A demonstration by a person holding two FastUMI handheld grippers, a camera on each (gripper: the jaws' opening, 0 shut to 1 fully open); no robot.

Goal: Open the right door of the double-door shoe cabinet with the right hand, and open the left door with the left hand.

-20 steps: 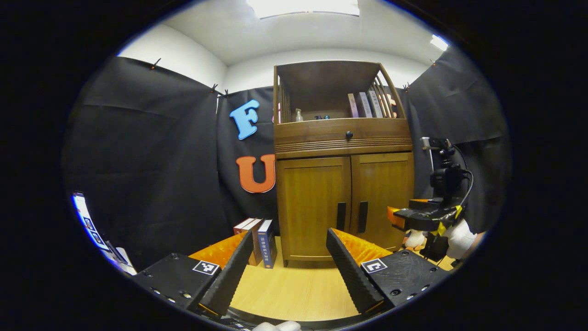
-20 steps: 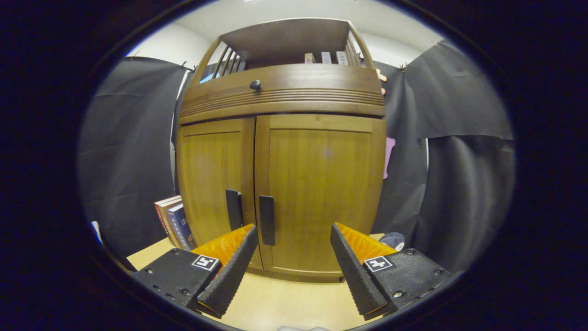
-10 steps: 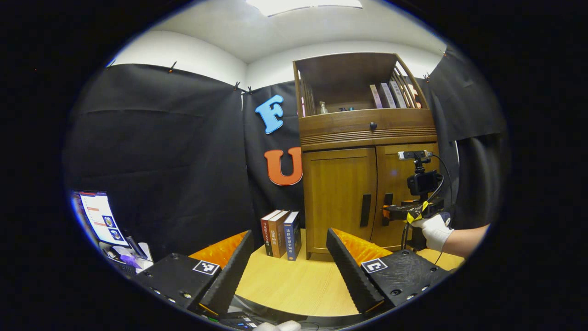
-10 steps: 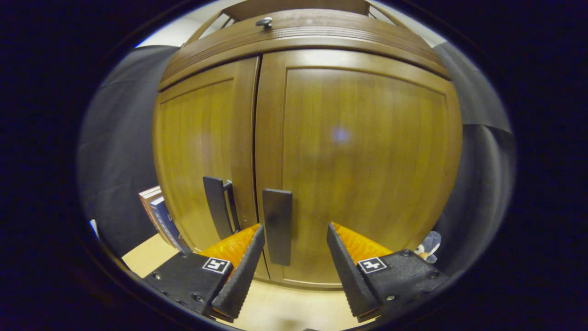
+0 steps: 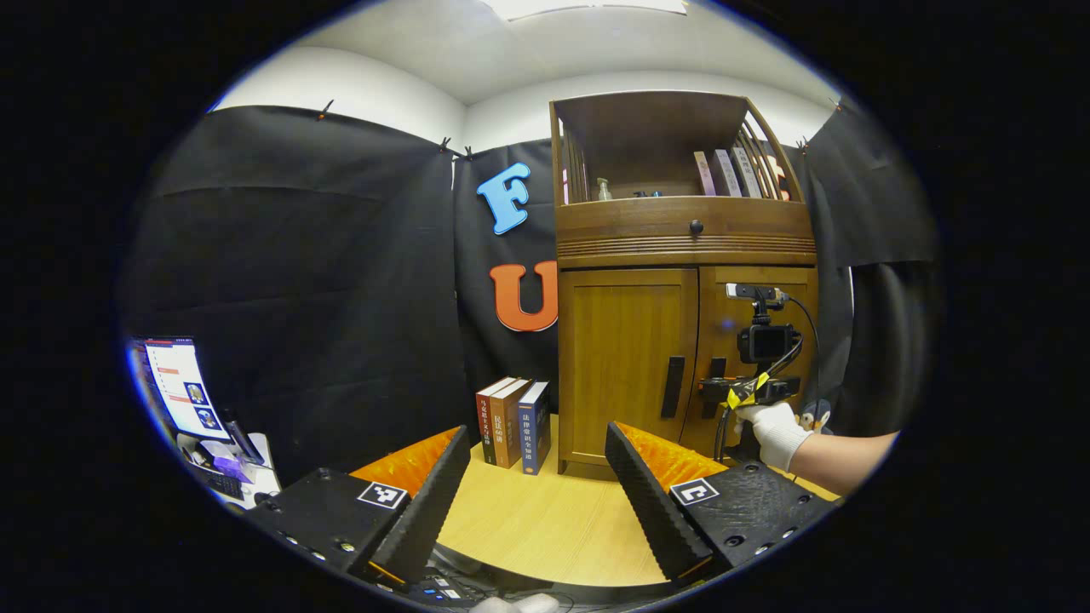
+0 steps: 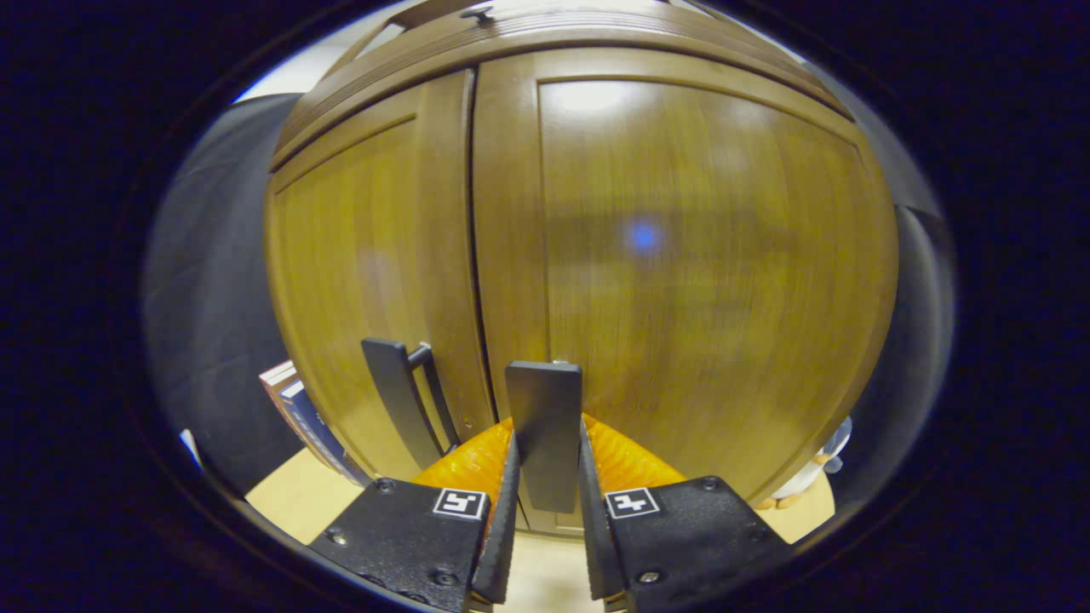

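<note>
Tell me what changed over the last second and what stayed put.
The right gripper moved in to the cabinet and its fingers closed from wide apart onto the right door handle. The left gripper swung a little left, fingers open, hanging back from the cabinet. Both doors, left door and right door, are shut as before; the books beside the cabinet have not moved.

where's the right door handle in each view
Left gripper view: right door handle is the dark bar right of centre, at the tip of the right gripper in the gloved hand.
Right gripper view: low centre, clamped between the fingers.
Shared landmark: left door handle, just left.
</note>
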